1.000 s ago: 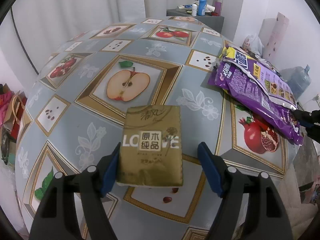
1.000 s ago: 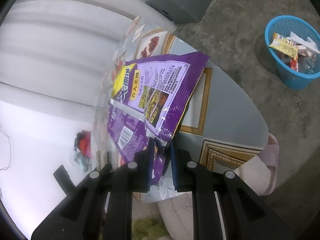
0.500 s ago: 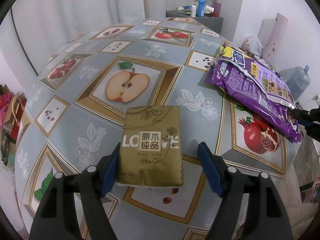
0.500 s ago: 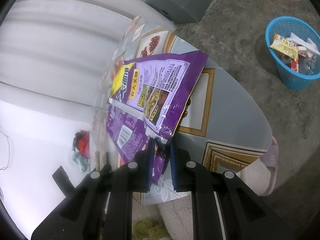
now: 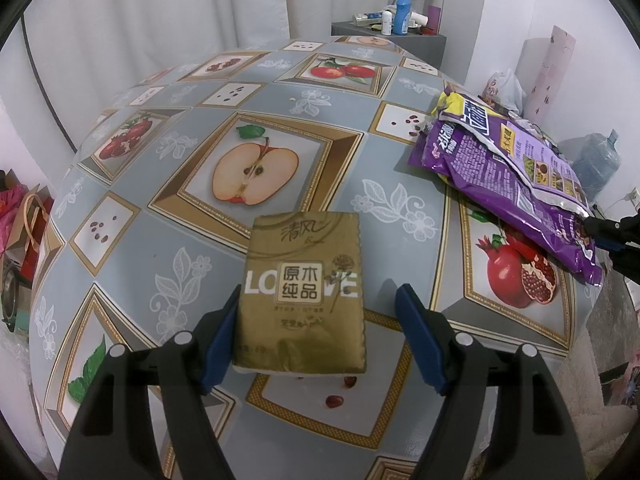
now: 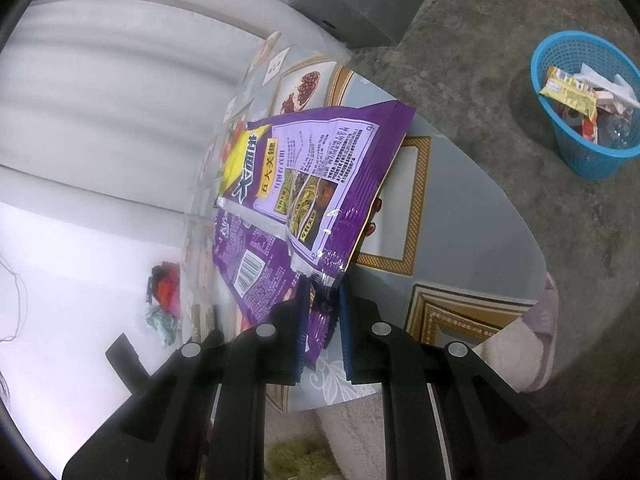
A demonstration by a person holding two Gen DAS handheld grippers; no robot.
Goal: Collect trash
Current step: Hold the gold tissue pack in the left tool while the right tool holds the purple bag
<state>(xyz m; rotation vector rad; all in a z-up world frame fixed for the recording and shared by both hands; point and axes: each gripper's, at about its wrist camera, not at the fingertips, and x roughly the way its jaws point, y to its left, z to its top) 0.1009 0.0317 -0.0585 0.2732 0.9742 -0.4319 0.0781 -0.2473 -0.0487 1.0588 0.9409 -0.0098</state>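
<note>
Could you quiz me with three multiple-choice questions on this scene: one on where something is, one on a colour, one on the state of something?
1. Where does the gold tissue pack lie?
A. In the basket
B. On the table, between the left gripper's fingers
C. On the floor

2. What colour is the basket on the floor?
A. Blue
B. Red
C. White

3. What is the right gripper doing?
A. Standing open over nothing
B. Holding a bottle
C. Pinching the end of a purple snack bag

Answers:
1 B: the pack rests on the fruit-print tablecloth, with a blue finger at each side and a gap at one.
2 A: its mesh wall is bright blue, with wrappers inside.
3 C: the bag's crinkled end sits between the nearly closed fingers.
</note>
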